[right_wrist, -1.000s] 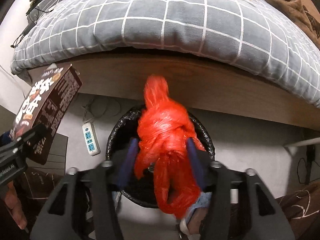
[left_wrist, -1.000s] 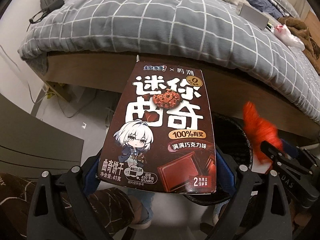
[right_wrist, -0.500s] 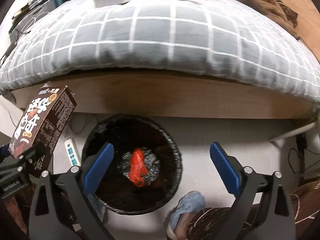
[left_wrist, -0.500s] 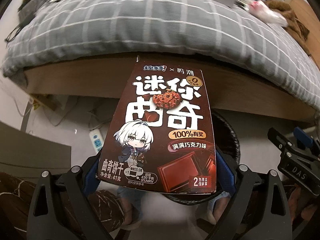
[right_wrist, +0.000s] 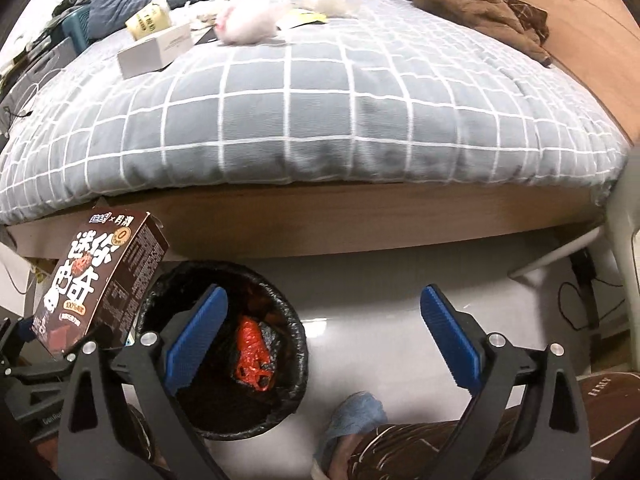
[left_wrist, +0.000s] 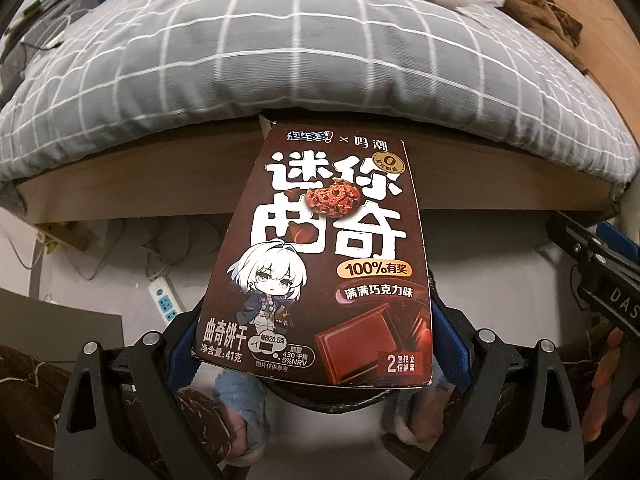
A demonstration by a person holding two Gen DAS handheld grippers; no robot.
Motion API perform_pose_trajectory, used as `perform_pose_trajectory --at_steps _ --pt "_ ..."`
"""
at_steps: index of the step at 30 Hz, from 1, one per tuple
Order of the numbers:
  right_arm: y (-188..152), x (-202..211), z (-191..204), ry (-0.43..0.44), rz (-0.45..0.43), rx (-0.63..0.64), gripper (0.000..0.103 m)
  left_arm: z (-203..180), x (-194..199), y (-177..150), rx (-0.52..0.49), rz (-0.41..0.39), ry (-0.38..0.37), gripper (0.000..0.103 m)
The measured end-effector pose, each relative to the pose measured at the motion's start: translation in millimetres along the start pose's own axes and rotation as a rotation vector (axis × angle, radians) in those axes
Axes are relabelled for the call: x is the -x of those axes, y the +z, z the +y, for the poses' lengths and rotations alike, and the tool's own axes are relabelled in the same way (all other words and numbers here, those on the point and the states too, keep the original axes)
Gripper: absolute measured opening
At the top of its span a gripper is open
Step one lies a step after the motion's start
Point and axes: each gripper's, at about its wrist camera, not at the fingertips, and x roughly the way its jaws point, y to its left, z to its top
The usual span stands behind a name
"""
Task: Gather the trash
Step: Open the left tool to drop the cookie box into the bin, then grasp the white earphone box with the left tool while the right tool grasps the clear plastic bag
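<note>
My left gripper (left_wrist: 316, 336) is shut on the lower end of a brown cookie box (left_wrist: 320, 260), which I hold upright over the black-lined trash bin (left_wrist: 340, 408). The box hides most of the bin in the left wrist view. In the right wrist view the box (right_wrist: 100, 280) hangs above the bin's left rim (right_wrist: 302, 352). A crumpled red plastic bag (right_wrist: 252, 356) lies inside the bin. My right gripper (right_wrist: 324, 320) stands open and empty, its left pad over the bin and its right pad over the floor.
The bed with a grey checked duvet (right_wrist: 320, 120) overhangs just behind the bin. On it lie a white box (right_wrist: 156, 50), a pale bottle (right_wrist: 148, 20), a white plastic bag (right_wrist: 248, 24) and brown clothing (right_wrist: 480, 4). A power strip (left_wrist: 164, 300) and a person's slippered feet (right_wrist: 356, 420) are on the floor.
My right gripper opened and let go of the red bag, which fell into the bin. Both grippers shifted right along the bed; the left still holds the box.
</note>
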Motion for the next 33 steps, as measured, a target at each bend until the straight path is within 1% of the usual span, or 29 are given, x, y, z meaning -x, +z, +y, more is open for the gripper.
perform_pose_trajectory --at_steps 3,5,7,10,11,13,18,27,33 --pt "-0.5 -0.2 -2.8 -0.004 0.003 -0.001 0.093 -2.9 -3.7 0.6 0.0 0.004 -0.022 0.091" --pt "0.0 0.3 -2.5 -0.005 0.0 0.0 0.093 -6.9 -6.5 1.0 -0.004 0.0 -0.024 0.092" --pt "-0.1 -0.6 -2.5 -0.005 -0.001 -0.001 0.093 -8.7 -9.6 0.8 -0.013 -0.007 -0.014 0.092" --pt "0.8 0.2 -1.3 -0.002 -0.006 0.002 0.093 -12.4 -8.4 -2.9 -0.028 -0.025 0.023 0.093" --pt "1.0 0.3 -0.3 -0.001 -0.009 0.004 0.093 -15.8 -8.2 -2.4 -0.03 -0.03 0.03 0.096" --pt "1.1 1.1 0.9 -0.001 -0.012 0.008 0.093 -13.0 -5.9 -2.2 -0.028 -0.043 0.034 0.097" --pt "5.6 5.2 3.1 0.005 -0.027 0.011 0.093 -9.8 0.8 10.0 -0.03 -0.062 0.063 0.097" --pt "26.1 26.3 7.4 0.028 -0.106 0.024 0.093 8.3 29.4 35.7 0.026 -0.135 0.059 0.097" --pt "49.7 44.3 14.4 0.052 -0.189 0.045 0.093 23.2 45.7 57.9 0.06 -0.197 0.049 0.097"
